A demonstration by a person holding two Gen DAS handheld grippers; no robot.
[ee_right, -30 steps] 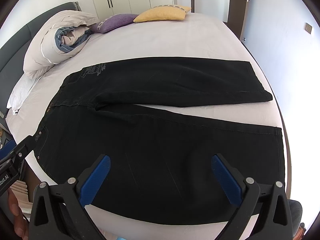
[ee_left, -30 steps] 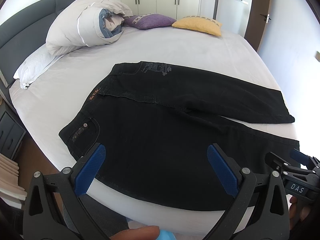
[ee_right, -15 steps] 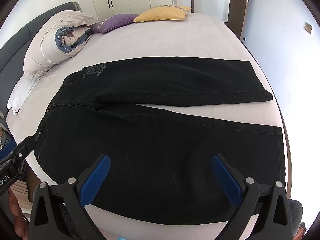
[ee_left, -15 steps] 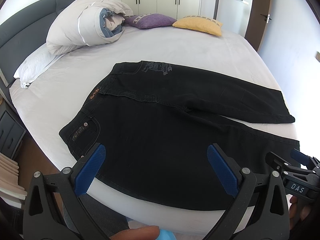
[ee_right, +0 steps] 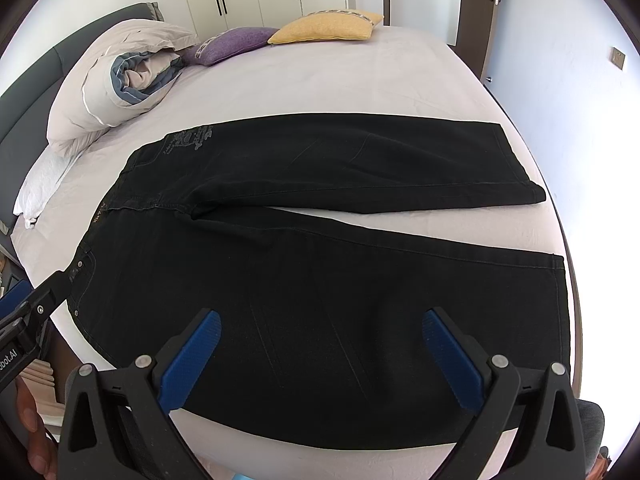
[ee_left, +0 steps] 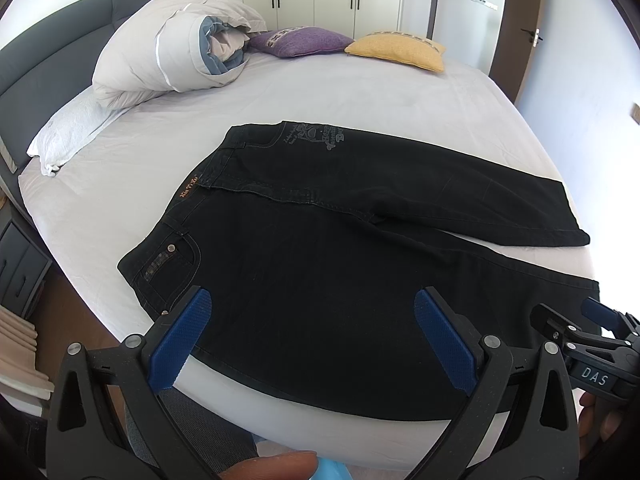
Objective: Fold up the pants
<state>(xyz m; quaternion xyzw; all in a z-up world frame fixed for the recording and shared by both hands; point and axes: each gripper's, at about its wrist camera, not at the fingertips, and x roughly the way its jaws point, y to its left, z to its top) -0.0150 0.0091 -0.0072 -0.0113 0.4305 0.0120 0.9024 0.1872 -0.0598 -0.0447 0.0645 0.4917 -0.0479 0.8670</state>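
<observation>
Black pants [ee_left: 320,264] lie flat on the white bed, waistband to the left and both legs spread to the right; they also show in the right wrist view [ee_right: 320,280]. My left gripper [ee_left: 312,312] is open and empty, held above the near leg by the waist. My right gripper [ee_right: 320,332] is open and empty, held above the near leg toward its hem. The right gripper also shows at the right edge of the left wrist view [ee_left: 580,328], and the left gripper at the left edge of the right wrist view [ee_right: 32,304].
A rolled duvet [ee_left: 172,48] and white pillow [ee_left: 72,132] lie at the head of the bed, with a purple cushion [ee_left: 300,42] and a yellow cushion [ee_left: 396,50] at the far side. A grey headboard [ee_left: 48,56] is on the left. Wardrobes and a door stand behind.
</observation>
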